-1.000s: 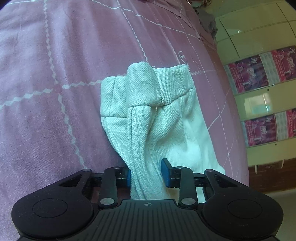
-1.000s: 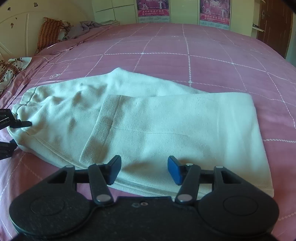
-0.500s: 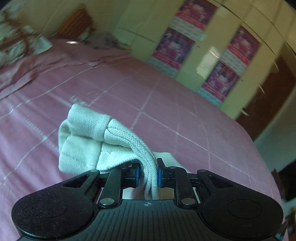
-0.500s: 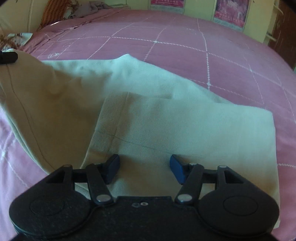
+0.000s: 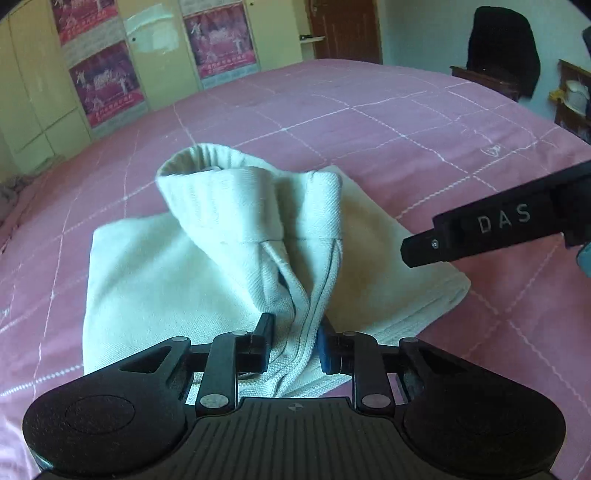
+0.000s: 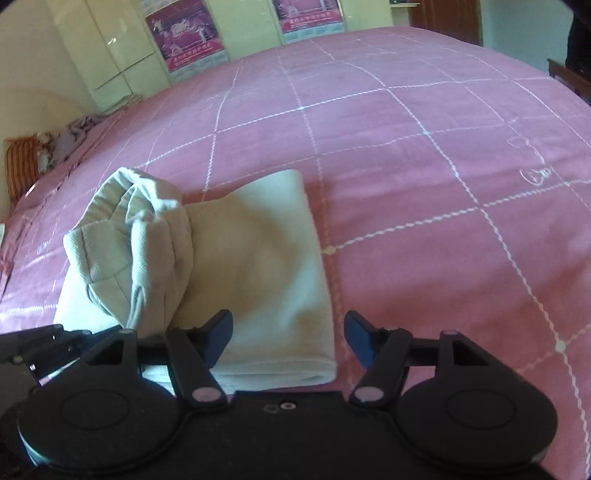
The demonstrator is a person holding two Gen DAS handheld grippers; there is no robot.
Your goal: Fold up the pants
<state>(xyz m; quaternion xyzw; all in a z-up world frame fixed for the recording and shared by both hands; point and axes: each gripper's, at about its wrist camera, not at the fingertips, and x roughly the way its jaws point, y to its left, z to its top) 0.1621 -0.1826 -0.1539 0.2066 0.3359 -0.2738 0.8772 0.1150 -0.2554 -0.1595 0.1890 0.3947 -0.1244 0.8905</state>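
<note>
Pale cream pants [image 5: 155,280] lie folded on a pink checked bedspread [image 5: 388,122]. My left gripper [image 5: 295,345] is shut on a bunched fold of the waistband end [image 5: 229,192], which it holds lifted over the folded legs; its jaws are opening, with cloth still pinched between the pads. In the right wrist view the same pants [image 6: 266,251] lie flat, with the raised bunch [image 6: 136,236] at their left. My right gripper [image 6: 290,336] hovers over the near edge, jaws wide and opening, nothing between them. One of its fingers [image 5: 495,229] reaches in from the right.
Cream wardrobe doors with pink posters [image 5: 103,81] stand beyond the bed. A brown door [image 5: 343,29] and a dark chair [image 5: 502,44] are at the far right. A striped pillow [image 6: 20,166] and grey clothes [image 6: 81,129] lie at the bed's far left.
My left gripper has rolled and carried the waistband end up and over the folded legs. The right gripper has widened and shifted toward the pants' right edge.
</note>
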